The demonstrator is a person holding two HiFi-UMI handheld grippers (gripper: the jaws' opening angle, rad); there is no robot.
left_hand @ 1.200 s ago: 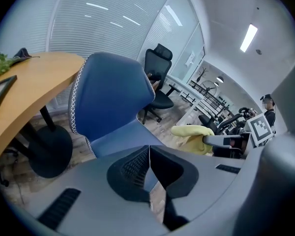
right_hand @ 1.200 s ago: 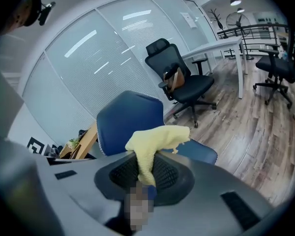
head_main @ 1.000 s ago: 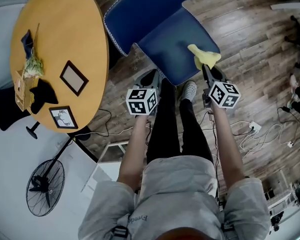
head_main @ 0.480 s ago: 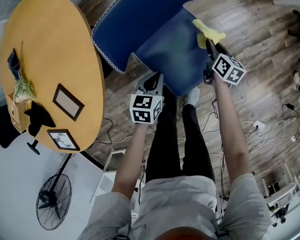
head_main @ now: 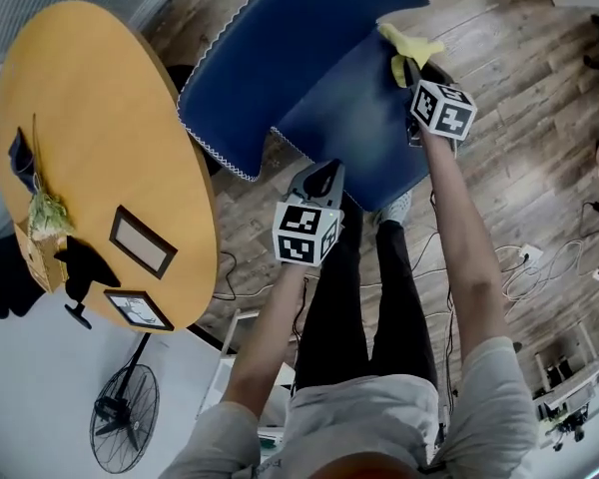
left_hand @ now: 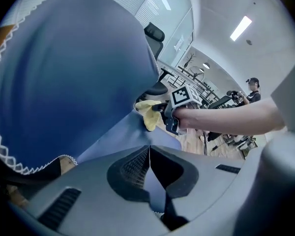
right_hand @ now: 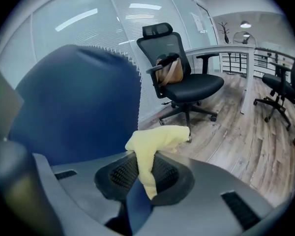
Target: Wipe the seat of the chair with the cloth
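- A round yellow counter [head_main: 110,148] is being seen at the far left, with two picture frames [head_main: 140,241] being carried on it, well apart from both tools.
- The left tool [head_main: 319,175] is being held just beside the near edge of the blue seat [head_main: 354,128], its tips being pointed toward the chair [head_main: 280,58].
- Its jaws are being kept pressed together at the tips, and nothing is being gripped between them.
- The left arm [head_main: 270,317] is being held forward with a slight bend, so that this tool is being kept well short of the cloth.
- The yellow cloth [head_main: 407,46] is being pinched between the closed jaws of the right tool [head_main: 409,70]; one fold is being trapped down between the jaws while the rest is being bunched out ahead of the tips.
- The cloth is being held at the far right corner of the seat, just beside the lower corner of the backrest [left_hand: 73,73]; it appears to be touching the seat there.
- The right arm [head_main: 459,238] is being stretched out nearly straight along the right side of the seat, above the wooden floor [head_main: 539,118].
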